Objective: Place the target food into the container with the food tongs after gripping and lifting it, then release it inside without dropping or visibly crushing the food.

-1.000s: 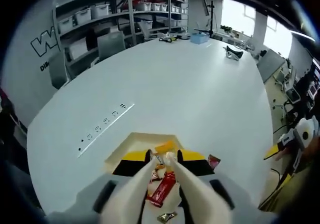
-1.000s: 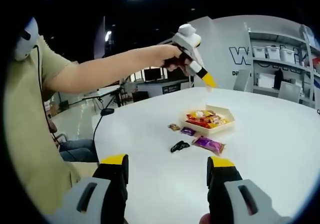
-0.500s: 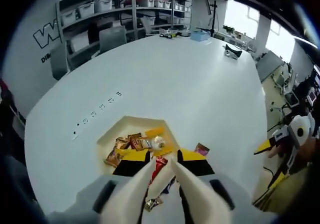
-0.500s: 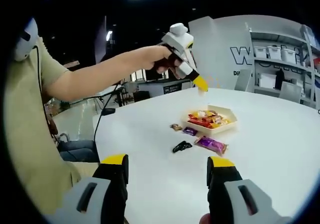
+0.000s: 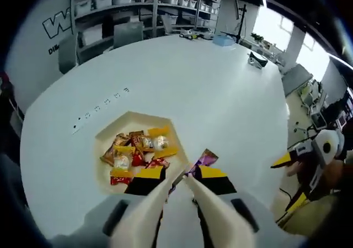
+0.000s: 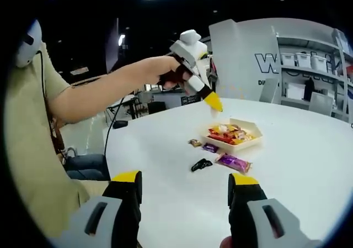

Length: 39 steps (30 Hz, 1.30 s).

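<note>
The cream hexagonal container (image 5: 128, 119) (image 6: 251, 139) sits on the white table and holds several wrapped snacks (image 5: 138, 148). My left gripper (image 5: 177, 176) carries white food tongs (image 5: 157, 204) between its yellow-tipped jaws. The tong tips nearly meet, and I see nothing held in them. They hover over the table just right of the container, near a purple packet (image 5: 203, 158) (image 6: 233, 161). In the right gripper view the left gripper (image 6: 212, 101) hangs in the air above the container. My right gripper (image 6: 185, 193) (image 5: 309, 159) stands open and empty, well short of the food.
A small purple packet (image 6: 208, 146), a gold packet (image 6: 193, 142) and a black item (image 6: 201, 163) lie loose beside the container. Sockets (image 5: 99, 107) are set into the table. Shelves with bins (image 5: 138, 5) stand behind. The person's torso (image 6: 33, 148) is at the left.
The left gripper has drawn back from over the container toward the person and dipped slightly, so the container now lies left of the tong tips. The right gripper has not moved.
</note>
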Each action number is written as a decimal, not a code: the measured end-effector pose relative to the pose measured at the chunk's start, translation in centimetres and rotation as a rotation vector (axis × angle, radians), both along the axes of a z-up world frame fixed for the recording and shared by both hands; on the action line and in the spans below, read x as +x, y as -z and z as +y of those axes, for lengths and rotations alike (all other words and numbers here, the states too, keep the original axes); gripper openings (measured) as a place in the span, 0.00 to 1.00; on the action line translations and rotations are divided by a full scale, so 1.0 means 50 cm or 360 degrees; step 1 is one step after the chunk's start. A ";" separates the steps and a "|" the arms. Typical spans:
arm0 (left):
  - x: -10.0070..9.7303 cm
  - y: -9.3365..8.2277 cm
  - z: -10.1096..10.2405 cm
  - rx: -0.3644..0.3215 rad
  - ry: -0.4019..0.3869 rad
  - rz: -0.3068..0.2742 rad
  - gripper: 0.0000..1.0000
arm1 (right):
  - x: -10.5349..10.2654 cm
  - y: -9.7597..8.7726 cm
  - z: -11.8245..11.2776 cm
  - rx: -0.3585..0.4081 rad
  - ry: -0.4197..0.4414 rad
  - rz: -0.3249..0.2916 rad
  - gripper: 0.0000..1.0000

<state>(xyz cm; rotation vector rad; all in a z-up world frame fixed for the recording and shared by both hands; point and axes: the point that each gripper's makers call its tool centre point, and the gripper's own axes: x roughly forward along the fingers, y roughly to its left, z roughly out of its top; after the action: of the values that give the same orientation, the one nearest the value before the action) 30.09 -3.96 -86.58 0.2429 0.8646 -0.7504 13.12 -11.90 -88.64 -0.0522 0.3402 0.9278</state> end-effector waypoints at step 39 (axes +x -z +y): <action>-0.125 0.153 -0.015 -0.0030 -0.0096 0.0282 0.22 | -0.005 0.010 0.008 0.0004 -0.0018 0.0017 0.61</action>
<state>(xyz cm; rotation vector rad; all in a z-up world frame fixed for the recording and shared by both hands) 23.84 -4.71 -94.25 0.1344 1.0275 -0.7311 12.86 -11.51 -89.14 -0.0466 0.3488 0.9400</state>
